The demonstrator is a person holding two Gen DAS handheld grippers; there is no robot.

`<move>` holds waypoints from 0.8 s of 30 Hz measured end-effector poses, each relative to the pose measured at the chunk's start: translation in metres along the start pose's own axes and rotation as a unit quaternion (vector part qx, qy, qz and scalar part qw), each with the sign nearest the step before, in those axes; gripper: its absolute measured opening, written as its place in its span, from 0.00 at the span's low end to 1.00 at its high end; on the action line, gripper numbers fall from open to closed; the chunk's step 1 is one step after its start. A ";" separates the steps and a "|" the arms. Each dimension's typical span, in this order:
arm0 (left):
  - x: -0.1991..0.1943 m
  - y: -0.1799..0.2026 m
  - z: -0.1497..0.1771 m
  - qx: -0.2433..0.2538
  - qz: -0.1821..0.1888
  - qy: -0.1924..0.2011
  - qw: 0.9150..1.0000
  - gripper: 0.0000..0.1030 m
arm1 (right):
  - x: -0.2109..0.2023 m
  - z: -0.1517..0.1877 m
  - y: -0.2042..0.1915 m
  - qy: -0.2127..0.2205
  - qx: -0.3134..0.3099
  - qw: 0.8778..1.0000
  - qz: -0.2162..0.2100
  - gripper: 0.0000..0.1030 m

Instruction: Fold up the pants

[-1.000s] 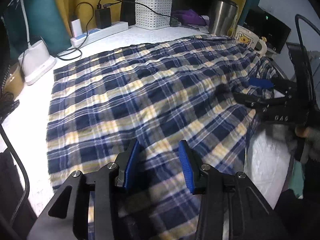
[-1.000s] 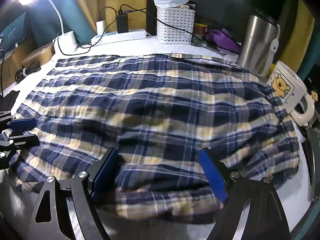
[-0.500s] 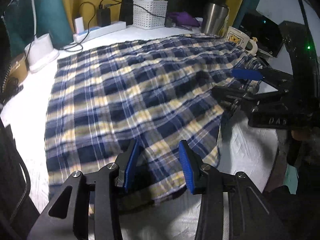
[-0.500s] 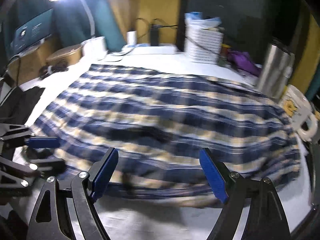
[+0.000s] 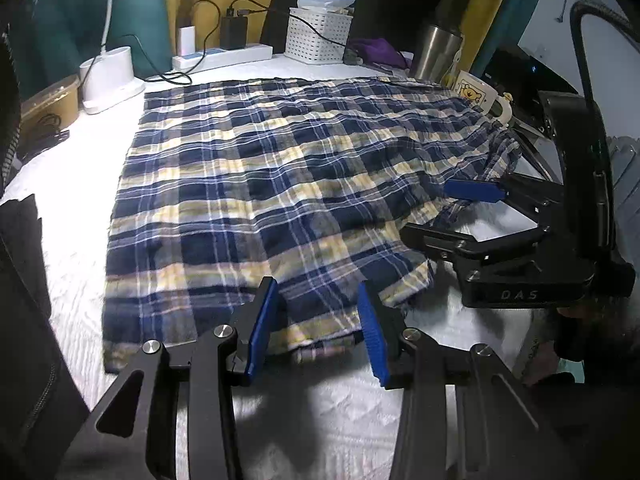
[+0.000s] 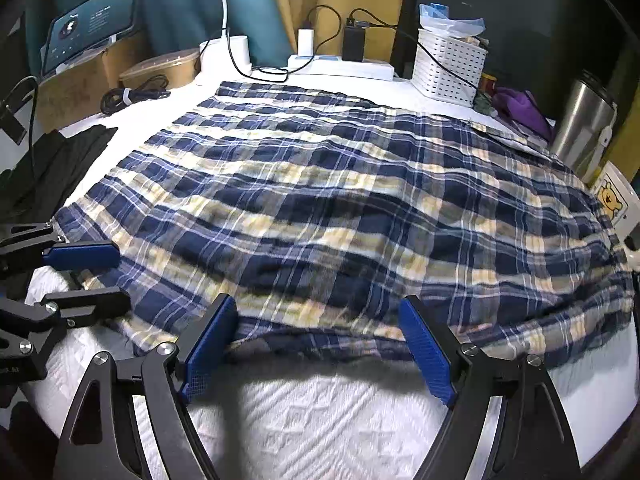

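Note:
Navy, yellow and white plaid pants (image 5: 280, 184) lie spread flat on a white quilted surface (image 5: 348, 412); they also fill the right wrist view (image 6: 340, 208). My left gripper (image 5: 318, 330) is open and empty, its blue pads at the pants' near edge. My right gripper (image 6: 320, 344) is open wide and empty, at the near edge further right. The right gripper also shows in the left wrist view (image 5: 452, 216), the left gripper in the right wrist view (image 6: 84, 276).
At the back stand a white basket (image 5: 320, 36), a power strip (image 5: 224, 56) with chargers, a lamp base (image 5: 108, 80), a steel tumbler (image 6: 584, 128) and a bear mug (image 5: 476, 94). A black garment (image 6: 48, 168) lies at the left.
Both grippers have drawn back toward the near edge of the pants, from over the fabric to its hem. Both stayed open.

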State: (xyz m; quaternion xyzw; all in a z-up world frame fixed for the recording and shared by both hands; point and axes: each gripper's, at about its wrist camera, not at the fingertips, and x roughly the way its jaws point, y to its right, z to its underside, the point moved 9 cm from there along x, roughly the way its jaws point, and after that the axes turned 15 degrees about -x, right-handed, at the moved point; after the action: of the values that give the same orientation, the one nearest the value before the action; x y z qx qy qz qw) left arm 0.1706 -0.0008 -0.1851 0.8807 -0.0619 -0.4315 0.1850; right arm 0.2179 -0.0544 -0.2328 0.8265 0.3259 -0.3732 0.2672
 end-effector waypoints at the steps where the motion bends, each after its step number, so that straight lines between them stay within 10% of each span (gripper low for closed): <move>1: -0.001 -0.001 0.001 0.000 -0.001 0.001 1.000 0.39 | -0.002 0.002 -0.001 0.000 0.000 1.000 0.001 0.82; 24: -0.040 -0.089 -0.018 -0.096 -0.088 0.047 0.990 0.41 | -0.034 0.030 0.015 0.006 0.025 1.000 0.005 0.82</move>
State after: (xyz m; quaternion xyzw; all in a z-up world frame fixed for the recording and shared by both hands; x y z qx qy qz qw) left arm 0.1558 0.0971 -0.1792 0.8802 0.0664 -0.4084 0.2327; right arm 0.1984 -0.0961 -0.2207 0.8369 0.3136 -0.3748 0.2464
